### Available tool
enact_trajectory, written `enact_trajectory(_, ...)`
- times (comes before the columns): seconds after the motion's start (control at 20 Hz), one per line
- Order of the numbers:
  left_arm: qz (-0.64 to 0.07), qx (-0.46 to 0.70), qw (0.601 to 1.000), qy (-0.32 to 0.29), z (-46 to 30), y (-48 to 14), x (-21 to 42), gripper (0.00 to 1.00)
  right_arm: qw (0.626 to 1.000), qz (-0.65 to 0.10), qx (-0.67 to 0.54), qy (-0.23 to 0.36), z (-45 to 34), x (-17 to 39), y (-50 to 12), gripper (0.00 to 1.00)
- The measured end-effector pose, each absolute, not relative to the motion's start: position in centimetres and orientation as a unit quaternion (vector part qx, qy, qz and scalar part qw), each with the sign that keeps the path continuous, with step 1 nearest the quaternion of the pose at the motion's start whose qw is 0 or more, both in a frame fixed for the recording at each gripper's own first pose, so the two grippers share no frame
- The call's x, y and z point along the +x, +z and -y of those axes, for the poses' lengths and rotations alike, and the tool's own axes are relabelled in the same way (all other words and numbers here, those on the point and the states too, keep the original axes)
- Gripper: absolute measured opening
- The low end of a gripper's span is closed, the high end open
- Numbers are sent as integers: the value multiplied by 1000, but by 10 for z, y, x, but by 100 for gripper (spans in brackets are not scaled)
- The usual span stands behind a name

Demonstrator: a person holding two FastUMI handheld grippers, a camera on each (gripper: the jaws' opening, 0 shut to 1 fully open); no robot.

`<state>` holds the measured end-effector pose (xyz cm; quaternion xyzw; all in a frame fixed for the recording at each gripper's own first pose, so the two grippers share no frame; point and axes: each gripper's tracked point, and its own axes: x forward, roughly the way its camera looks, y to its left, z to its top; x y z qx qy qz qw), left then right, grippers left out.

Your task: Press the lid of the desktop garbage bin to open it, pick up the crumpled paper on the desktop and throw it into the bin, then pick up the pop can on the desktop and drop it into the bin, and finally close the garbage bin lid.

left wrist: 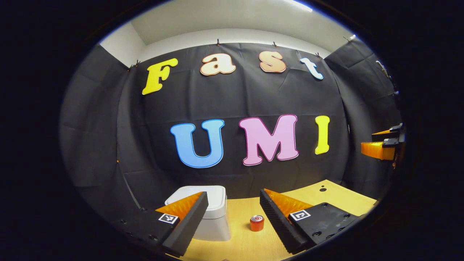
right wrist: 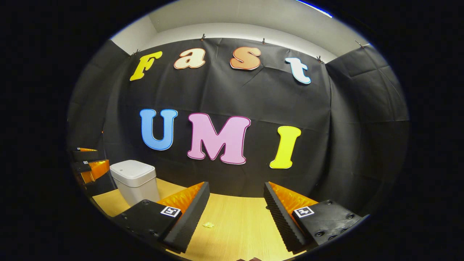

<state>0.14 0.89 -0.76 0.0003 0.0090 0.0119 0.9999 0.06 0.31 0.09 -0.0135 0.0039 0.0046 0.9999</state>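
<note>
Both the left gripper [left wrist: 234, 209] and right gripper [right wrist: 236, 203] were held spread and empty, with the lidded garbage bin [left wrist: 214, 217] at 9 o'clock of the pop can [left wrist: 257, 223].

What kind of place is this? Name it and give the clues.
Likely a staged recording booth, not a home: black cloth wall on all sides, a bare wooden desktop holding only a garbage bin, a pop can and a crumpled paper.

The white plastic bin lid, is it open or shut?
Shut: the white plastic bin lid lies flat on the bin's rim.
</note>
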Motion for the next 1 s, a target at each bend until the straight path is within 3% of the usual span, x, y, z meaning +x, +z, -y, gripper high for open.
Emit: enact_trajectory(1.0, -6, -8, 1000, 23, -82, -29, 38, 95, 1000, 0, -28, -13, -3, -16, 6, 97)
